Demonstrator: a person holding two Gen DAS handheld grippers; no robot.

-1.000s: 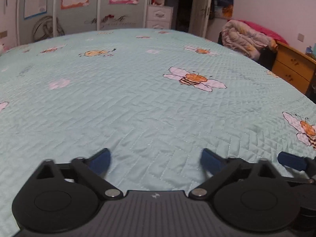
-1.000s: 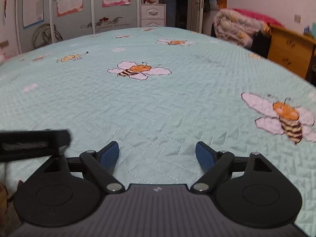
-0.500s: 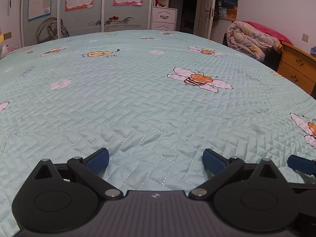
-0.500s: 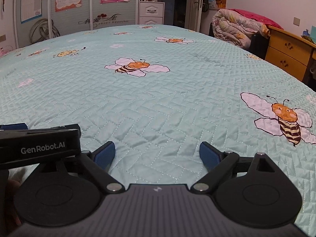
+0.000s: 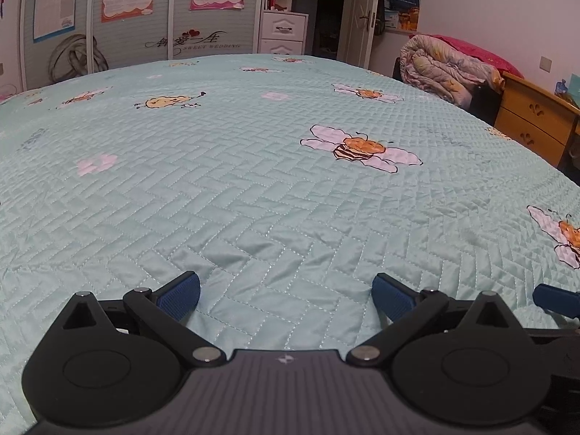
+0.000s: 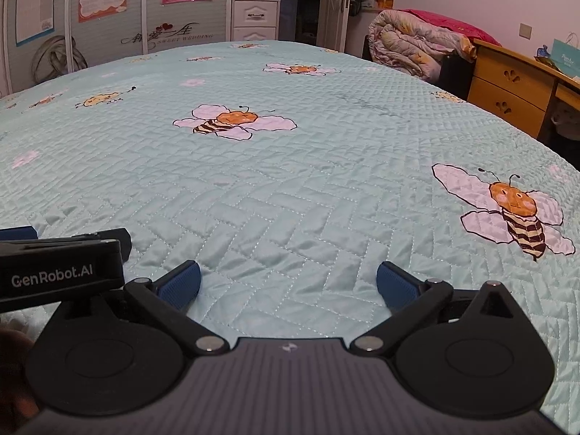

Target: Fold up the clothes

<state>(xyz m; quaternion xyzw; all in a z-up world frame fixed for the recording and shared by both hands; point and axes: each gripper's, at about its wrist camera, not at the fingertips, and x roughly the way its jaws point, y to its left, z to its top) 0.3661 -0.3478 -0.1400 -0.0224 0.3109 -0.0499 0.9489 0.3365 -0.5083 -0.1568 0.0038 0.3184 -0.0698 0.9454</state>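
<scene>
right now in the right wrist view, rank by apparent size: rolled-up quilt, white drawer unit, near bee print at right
1. rolled-up quilt
2. near bee print, a close second; it lies far nearer the camera, so this ranking is unsure
3. white drawer unit, clearly smallest

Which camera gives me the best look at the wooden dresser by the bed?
The right wrist view: the wooden dresser shows its top, both drawer fronts and a bag on it. The left wrist view pushes the dresser to the frame's edge, partly cut off.
</scene>
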